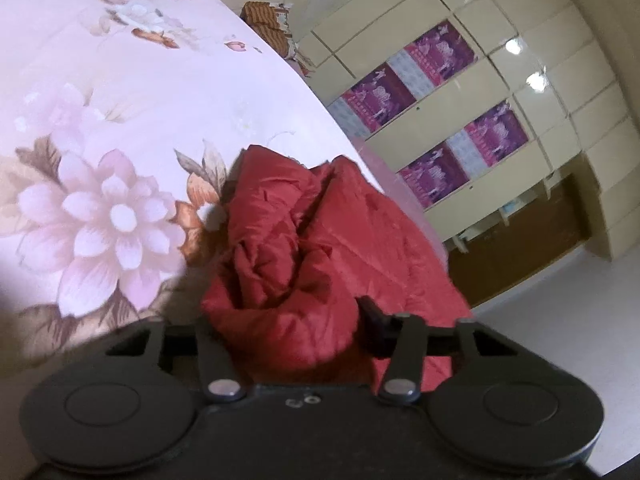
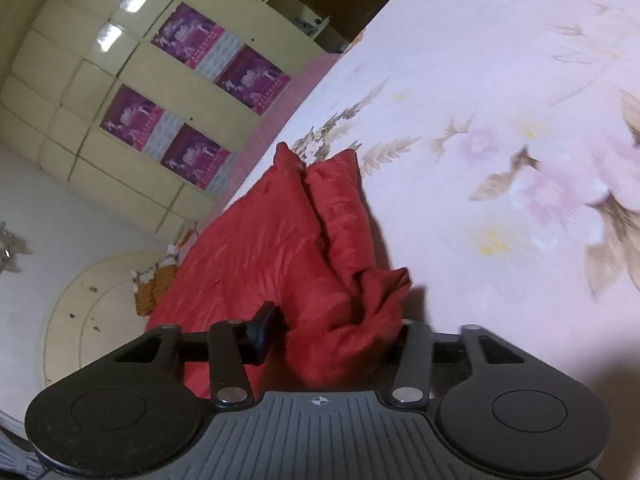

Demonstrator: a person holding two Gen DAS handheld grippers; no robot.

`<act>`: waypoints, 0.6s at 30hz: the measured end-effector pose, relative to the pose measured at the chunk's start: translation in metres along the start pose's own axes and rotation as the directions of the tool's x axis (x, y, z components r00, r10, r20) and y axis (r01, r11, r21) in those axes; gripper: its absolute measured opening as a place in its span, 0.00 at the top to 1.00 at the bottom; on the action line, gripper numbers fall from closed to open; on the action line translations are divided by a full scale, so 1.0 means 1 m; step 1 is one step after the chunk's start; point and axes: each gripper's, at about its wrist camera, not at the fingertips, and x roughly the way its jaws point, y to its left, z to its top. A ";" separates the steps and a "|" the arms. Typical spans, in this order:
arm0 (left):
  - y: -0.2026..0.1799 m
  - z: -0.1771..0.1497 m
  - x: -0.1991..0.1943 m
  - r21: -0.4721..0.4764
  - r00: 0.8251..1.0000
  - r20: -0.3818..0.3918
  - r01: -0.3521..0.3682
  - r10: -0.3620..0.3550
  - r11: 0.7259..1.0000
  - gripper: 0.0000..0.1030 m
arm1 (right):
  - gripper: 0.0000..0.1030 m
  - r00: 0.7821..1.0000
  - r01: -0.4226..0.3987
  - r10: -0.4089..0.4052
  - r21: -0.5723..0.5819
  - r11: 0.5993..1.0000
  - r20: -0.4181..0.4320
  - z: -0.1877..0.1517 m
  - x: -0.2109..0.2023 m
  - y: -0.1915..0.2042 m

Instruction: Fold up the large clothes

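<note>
right now, in the left wrist view, i'm seeing my left gripper [image 1: 288, 328] pinching a bunched wad of the red quilted jacket [image 1: 320, 240]; the fabric is filling the gap between the jaws, and only the right finger is showing clearly, the other being buried under cloth. the jacket is lying on the floral bedspread [image 1: 100, 120], close to the bed's edge, with the cream wardrobe [image 1: 540, 80] and its purple posters [image 1: 440, 52] standing beyond. a patterned brown cushion [image 1: 266, 22] is sitting further up the bed.

moving to the right wrist view, my right gripper [image 2: 344, 344] is likewise pinching a puffy fold of the same jacket, with the cloth bulging out between the jaws. two peaked corners of the garment are standing up ahead of the claw, and the rest is draping toward the bed's edge. the picture is somewhat smeared here, so i can't tell for sure how deep the bite is going.

what's worrying me: the shell is looking slick and padded, so a shallow grab is likely slipping out once i'm lifting. since the jacket is sitting so near the edge, a dropped corner may be dragging the whole thing toward the floor [image 2: 60, 208]. both claws are also holding crumpled wads, not clean hems, so any fold i'm laying down is probably coming out lopsided.
</note>
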 end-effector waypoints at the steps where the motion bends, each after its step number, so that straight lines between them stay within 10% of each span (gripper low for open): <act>1: -0.002 0.000 0.001 0.020 1.000 -0.006 -0.011 0.011 1.000 0.67 | 0.68 1.000 0.001 -0.001 -0.008 1.000 -0.007 0.001 0.002 0.000; 6: -0.014 -0.001 -0.010 0.090 0.999 0.000 -0.041 0.041 0.995 0.80 | 0.85 1.000 0.002 -0.003 -0.090 0.996 -0.006 0.001 -0.003 0.013; 18: -0.035 -0.052 -0.087 0.113 0.998 0.000 -0.064 0.064 0.992 0.83 | 0.87 0.998 -0.022 0.014 -0.158 0.987 -0.053 0.003 -0.078 -0.005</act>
